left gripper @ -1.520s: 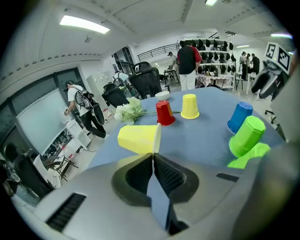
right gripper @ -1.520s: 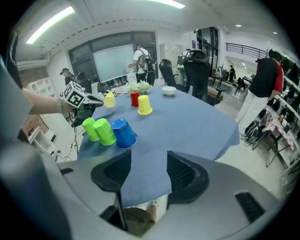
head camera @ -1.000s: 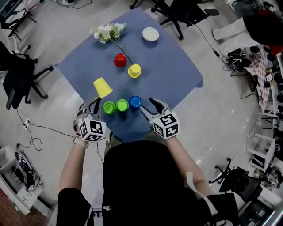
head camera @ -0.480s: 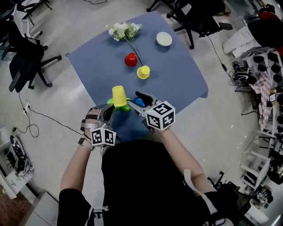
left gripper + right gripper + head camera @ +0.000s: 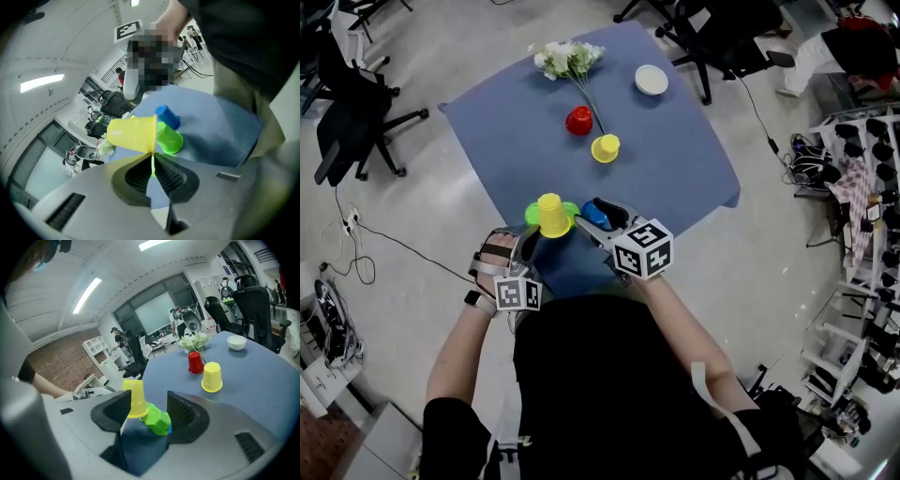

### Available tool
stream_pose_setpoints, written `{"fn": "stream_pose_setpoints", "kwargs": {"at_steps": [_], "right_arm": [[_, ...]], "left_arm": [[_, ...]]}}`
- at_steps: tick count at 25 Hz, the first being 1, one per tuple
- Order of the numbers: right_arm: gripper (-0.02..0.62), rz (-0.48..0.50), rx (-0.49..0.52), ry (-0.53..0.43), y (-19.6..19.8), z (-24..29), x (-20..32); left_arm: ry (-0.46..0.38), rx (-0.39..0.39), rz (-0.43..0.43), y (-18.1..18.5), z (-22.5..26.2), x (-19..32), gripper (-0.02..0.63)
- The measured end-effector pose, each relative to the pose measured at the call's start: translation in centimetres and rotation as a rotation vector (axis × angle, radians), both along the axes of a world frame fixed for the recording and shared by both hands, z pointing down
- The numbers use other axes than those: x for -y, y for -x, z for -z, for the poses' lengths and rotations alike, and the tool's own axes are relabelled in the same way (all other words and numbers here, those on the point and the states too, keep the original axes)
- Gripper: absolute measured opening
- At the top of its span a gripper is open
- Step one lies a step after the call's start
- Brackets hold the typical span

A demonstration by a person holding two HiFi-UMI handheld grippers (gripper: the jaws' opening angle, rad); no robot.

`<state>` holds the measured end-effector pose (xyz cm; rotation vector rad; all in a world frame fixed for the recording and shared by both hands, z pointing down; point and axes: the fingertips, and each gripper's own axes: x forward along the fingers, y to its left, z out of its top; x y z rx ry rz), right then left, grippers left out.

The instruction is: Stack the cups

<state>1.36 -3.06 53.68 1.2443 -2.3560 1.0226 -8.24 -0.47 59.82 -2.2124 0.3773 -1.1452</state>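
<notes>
My left gripper [image 5: 546, 238] [image 5: 152, 160] is shut on the rim of a yellow cup [image 5: 551, 215] [image 5: 132, 133]. It holds the cup upside down just over two green cups [image 5: 571, 209] [image 5: 169, 138] near the front edge of the blue tablecloth [image 5: 675, 159]. A blue cup [image 5: 593, 216] [image 5: 140, 437] stands next to the green ones, between the fingers of my right gripper [image 5: 592, 218] [image 5: 149, 404]. That gripper's jaws stand wide open around it. Farther back, a red cup [image 5: 578, 120] [image 5: 195, 363] and a second yellow cup [image 5: 605, 148] [image 5: 212, 377] stand upside down.
White flowers [image 5: 569, 59] lie at the table's far corner, their stem reaching toward the red cup. A white bowl [image 5: 652, 80] sits at the back right. Office chairs [image 5: 352, 117] stand on the floor around the table, and racks [image 5: 872, 187] line the right side.
My left gripper has carried the yellow cup rightward to above the green cups. My right gripper has moved forward so that the blue cup sits between its jaws.
</notes>
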Motion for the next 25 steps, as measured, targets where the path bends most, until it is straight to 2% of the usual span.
{"fn": "stream_pose_setpoints", "kwargs": {"at_steps": [6,11,16,21,25], "right_arm": [[0.249,0.028,-0.018,0.014,0.8,-0.6,-1.0],[0.249,0.109,0.017,0.021,3.8,-0.7,-1.4],[0.250,0.212,-0.026,0.052,6.8,-2.2,-1.3],[0.252,0.219,-0.054,0.070,7.4,-2.9,-0.9],[0.247,0.210,-0.047,0.059,7.0,-2.3,-0.8]], "left_arm": [[0.035,0.003,0.027,0.5,-0.9,0.3,0.021],[0.008,0.016,-0.002,0.4,-0.9,0.1,0.021],[-0.013,0.033,-0.035,0.1,-0.9,-0.3,0.021],[-0.016,0.047,-0.041,0.3,-1.0,-0.3,0.021],[0.026,0.035,-0.003,1.0,-0.7,-0.2,0.023]]}}
